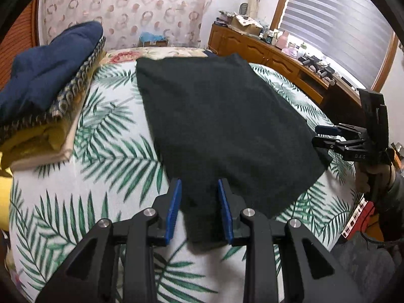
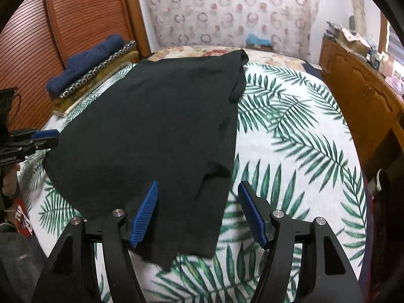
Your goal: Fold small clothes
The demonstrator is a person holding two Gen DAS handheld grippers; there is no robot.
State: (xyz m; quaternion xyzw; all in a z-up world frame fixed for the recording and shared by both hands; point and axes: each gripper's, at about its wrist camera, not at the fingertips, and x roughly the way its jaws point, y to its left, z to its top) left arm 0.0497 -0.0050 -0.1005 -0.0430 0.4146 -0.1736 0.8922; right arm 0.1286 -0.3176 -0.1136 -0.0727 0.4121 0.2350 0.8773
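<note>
dark shirt [image 1: 222,126] flat on leaf-print bedspread [image 1: 106,151], left gripper [image 1: 199,189] and right gripper [image 2: 198,192] fingers apart over near edge, folded pile [image 1: 43,96] behind

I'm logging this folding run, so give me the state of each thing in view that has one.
Black garment: spread flat on the bed, near edge between both grippers' fingers.
Left gripper: open, pads not pressing the cloth.
Right gripper: open wide over the garment's corner.
Stack of clothes: folded, piled on the bed.
Window blind: lowered.
</note>
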